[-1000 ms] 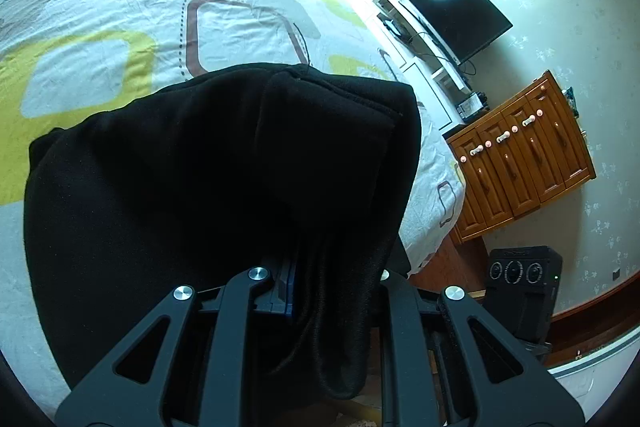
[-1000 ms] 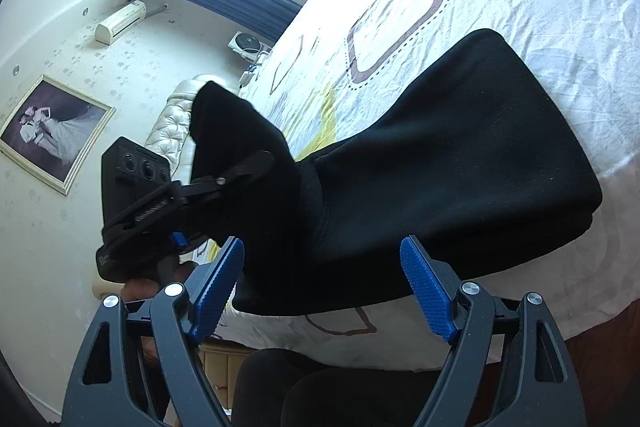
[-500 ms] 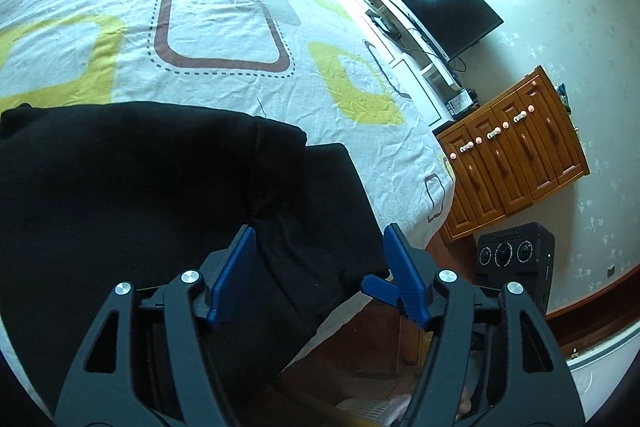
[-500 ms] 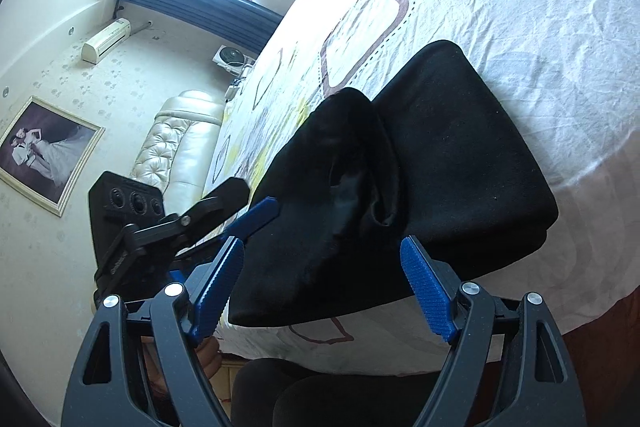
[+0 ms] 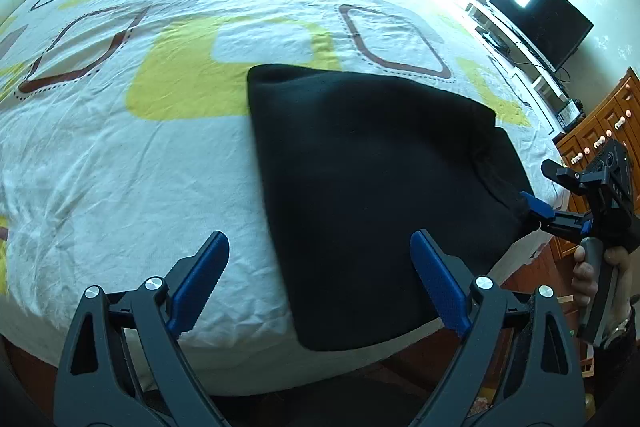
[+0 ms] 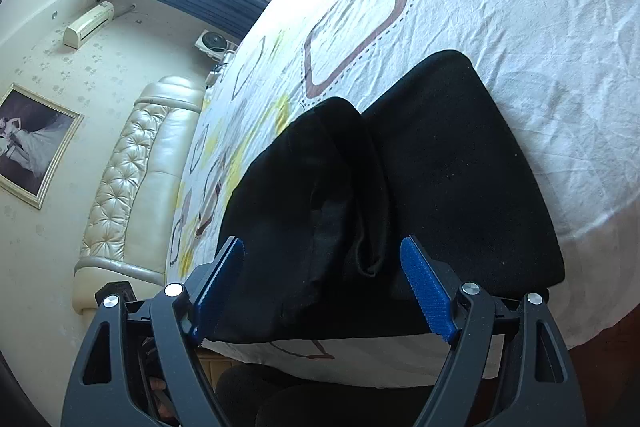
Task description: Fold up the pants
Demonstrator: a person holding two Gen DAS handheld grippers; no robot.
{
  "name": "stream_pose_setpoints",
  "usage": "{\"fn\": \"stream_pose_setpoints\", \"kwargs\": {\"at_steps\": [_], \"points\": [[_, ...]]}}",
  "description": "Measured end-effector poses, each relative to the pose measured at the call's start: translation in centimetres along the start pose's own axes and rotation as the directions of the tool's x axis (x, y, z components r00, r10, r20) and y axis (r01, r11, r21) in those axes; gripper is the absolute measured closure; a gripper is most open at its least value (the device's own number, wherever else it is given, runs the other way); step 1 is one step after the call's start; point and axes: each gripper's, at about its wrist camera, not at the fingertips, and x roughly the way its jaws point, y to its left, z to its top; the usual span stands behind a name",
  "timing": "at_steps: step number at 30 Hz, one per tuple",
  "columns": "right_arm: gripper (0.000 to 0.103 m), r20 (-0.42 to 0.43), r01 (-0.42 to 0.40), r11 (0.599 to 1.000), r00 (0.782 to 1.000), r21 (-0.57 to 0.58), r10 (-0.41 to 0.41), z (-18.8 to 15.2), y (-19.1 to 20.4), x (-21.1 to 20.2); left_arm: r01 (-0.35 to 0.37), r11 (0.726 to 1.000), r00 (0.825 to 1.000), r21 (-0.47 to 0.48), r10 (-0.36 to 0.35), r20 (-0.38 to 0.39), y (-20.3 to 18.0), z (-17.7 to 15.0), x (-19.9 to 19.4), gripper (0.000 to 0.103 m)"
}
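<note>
The black pants [image 5: 372, 163] lie folded into a flat bundle on the bed's near edge; in the right wrist view [image 6: 400, 187] a thick fold runs down their middle. My left gripper [image 5: 320, 287] is open and empty, held above the bundle's near left edge. My right gripper [image 6: 322, 291] is open and empty, its blue pads [image 6: 426, 291] on either side of the near edge of the pants. It also shows in the left wrist view [image 5: 548, 213] at the pants' right corner.
The bed [image 5: 120, 155] has a white sheet with yellow and brown squares. A wooden cabinet [image 5: 600, 139] and a TV [image 5: 540, 15] stand to the right. A padded headboard [image 6: 132, 179] is at the far end.
My left gripper let go of the pants, opened and drew back to the left. The lifted part of the pants dropped onto the bundle. My right gripper moved in close to the near edge.
</note>
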Motion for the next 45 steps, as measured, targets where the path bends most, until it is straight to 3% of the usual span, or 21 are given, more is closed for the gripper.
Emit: {"fn": "stream_pose_setpoints", "kwargs": {"at_steps": [2, 5, 11, 15, 17, 19, 23, 35, 45], "points": [[0.024, -0.035, 0.026, 1.000, 0.999, 0.006, -0.026, 0.2, -0.2, 1.3, 0.013, 0.999, 1.000, -0.033, -0.012, 0.011, 1.3, -0.6, -0.6, 0.009], [0.024, -0.084, -0.003, 1.000, 0.996, 0.024, 0.005, 0.0, -0.1, 3.3, 0.000, 0.998, 1.000, -0.058, 0.001, 0.027, 2.7, -1.1, -1.0, 0.008], [0.024, -0.107, 0.006, 1.000, 0.994, -0.030, -0.009, -0.4, 1.2, 4.7, -0.030, 0.999, 0.999, -0.037, 0.032, 0.030, 3.0, -1.0, -1.3, 0.008], [0.051, -0.101, 0.090, 0.993, 0.990, -0.076, -0.098, -0.3, 1.2, 4.8, -0.057, 0.998, 0.998, -0.004, 0.057, 0.019, 3.0, -1.1, -1.1, 0.008], [0.057, -0.097, 0.105, 0.991, 0.989, -0.083, -0.113, -0.3, 1.1, 4.8, -0.058, 0.998, 0.998, -0.011, 0.058, 0.013, 3.1, -1.3, -0.9, 0.008], [0.072, -0.092, 0.121, 0.989, 0.987, -0.089, -0.129, -0.4, 1.1, 4.7, -0.051, 0.998, 0.999, -0.025, 0.051, 0.010, 3.3, -1.4, -0.8, 0.008], [0.084, -0.069, 0.124, 0.986, 0.989, -0.115, -0.132, -0.3, 2.0, 4.5, -0.055, 0.998, 0.998, -0.027, 0.055, 0.010, 3.4, -1.5, -0.8, 0.008], [0.089, 0.076, 0.136, 0.961, 0.990, -0.241, -0.121, 1.5, 5.2, -1.4, -0.046, 0.998, 0.999, -0.051, 0.046, -0.018, 3.7, -1.7, -0.1, 0.008], [0.089, 0.122, 0.235, 0.963, 0.968, -0.130, -0.220, 2.0, -0.4, -4.8, 0.017, 0.998, 0.999, -0.063, -0.019, -0.026, 2.2, -1.3, 1.0, 0.008]]}}
